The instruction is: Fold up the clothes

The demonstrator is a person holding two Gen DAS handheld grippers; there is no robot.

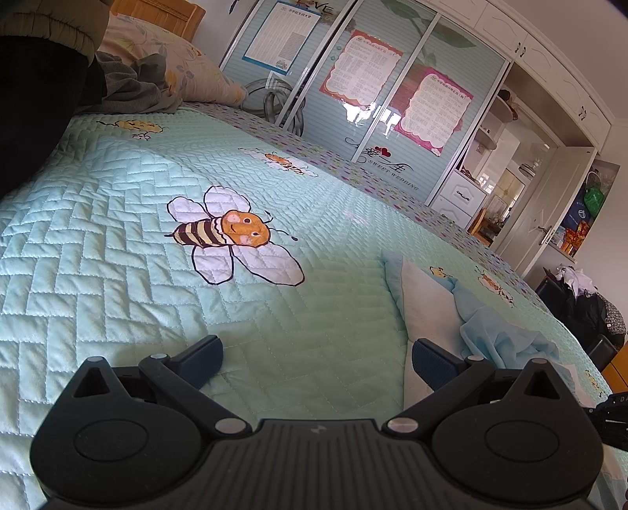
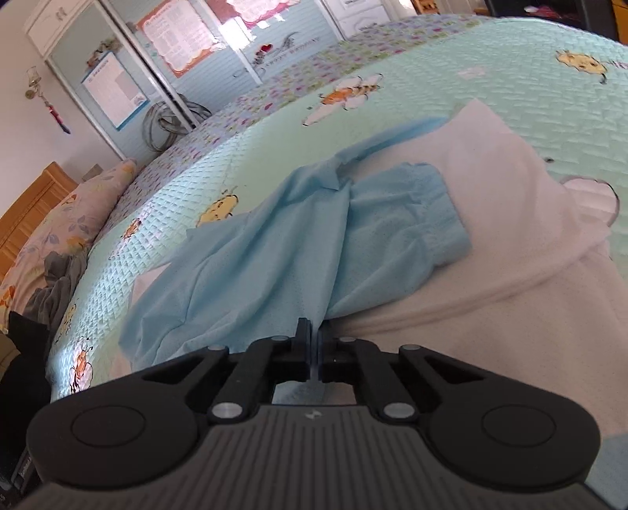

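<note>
A bedroom is seen, with a bed under a mint-green quilted bedspread printed with cartoon bees, and a sliding-door wardrobe hung with printed posters beyond it. At the head of the bed a floral pillow is laid against a wooden headboard, with a crumpled grey garment beside it.

In the left wrist view the left gripper is held just above bare bedspread with its fingers spread wide apart and nothing between them. A large bee print lies ahead of it. Only an edge of the light blue and white garment is shown here, at the right. An open doorway and dark bags on the floor are visible only in this view, as is a dark-clothed part of a person at the upper left.

In the right wrist view the garment is shown far more fully: rumpled blue fabric is draped over a flat white part on the bedspread. The right gripper is closed, its fingers pinched on the near edge of the blue fabric. A coiled grey hose by the wardrobe is seen more clearly here.
</note>
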